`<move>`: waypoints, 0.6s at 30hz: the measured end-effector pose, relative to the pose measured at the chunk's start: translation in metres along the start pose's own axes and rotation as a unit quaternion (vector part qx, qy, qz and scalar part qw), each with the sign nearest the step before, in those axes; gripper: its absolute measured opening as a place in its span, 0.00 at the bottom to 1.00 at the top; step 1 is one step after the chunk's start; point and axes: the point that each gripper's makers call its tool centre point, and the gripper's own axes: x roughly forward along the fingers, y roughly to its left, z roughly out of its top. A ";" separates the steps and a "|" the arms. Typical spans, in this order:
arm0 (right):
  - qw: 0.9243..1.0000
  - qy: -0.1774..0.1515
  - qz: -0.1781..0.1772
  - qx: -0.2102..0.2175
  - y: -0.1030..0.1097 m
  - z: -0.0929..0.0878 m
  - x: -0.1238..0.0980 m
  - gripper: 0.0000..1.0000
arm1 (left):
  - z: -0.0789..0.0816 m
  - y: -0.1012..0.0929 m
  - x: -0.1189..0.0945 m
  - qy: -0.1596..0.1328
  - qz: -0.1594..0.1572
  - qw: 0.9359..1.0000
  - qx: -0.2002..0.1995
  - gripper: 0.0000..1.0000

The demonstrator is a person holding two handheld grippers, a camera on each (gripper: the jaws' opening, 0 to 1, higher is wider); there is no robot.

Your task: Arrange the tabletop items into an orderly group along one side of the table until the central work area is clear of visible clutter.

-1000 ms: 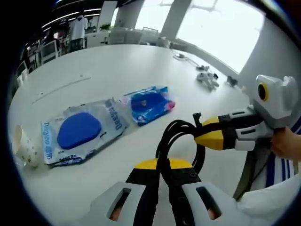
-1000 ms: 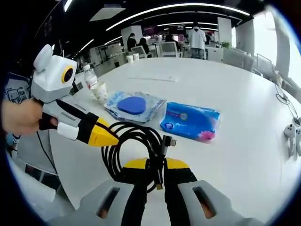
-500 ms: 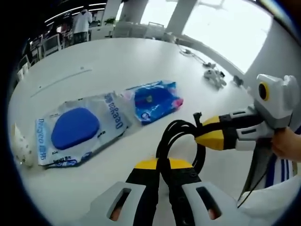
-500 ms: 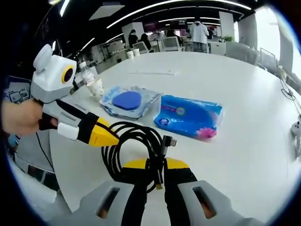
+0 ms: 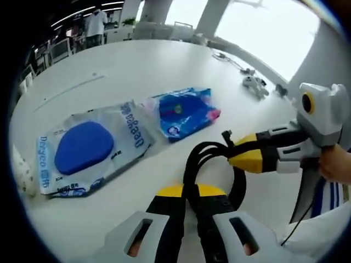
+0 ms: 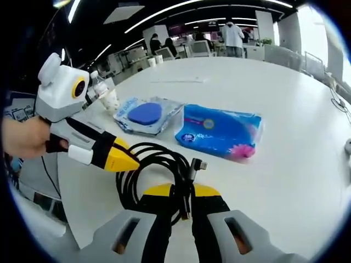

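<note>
A coiled black cable (image 5: 211, 156) hangs over the white table (image 5: 120, 71), held from both sides. My left gripper (image 5: 188, 197) is shut on one side of the coil, its jaws closed around the strands. My right gripper (image 5: 233, 159) comes in from the right, yellow-tipped, and pinches the coil's far side. In the right gripper view that right gripper (image 6: 181, 200) is shut on the cable (image 6: 156, 164), with the left gripper (image 6: 131, 163) beside it. Ahead lie a blue tissue pack (image 5: 184, 112) (image 6: 219, 130) and a clear bag with a blue pad (image 5: 90, 148) (image 6: 147, 114).
A paper cup (image 6: 111, 100) and a water bottle (image 6: 97, 85) stand by the table edge near the bag. A white game controller (image 5: 253, 85) lies far off by the window side. A person's hand (image 6: 24, 137) holds the left gripper. People and chairs are in the background.
Both views have drifted a little nearer to the tissue pack and the bag. The cable stays held between the two shut grippers; nothing on the table has moved.
</note>
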 end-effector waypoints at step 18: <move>1.000 0.003 0.005 -0.007 -0.001 -0.012 0.006 0.08 | -0.006 0.002 0.008 0.003 0.005 1.000 0.008 0.03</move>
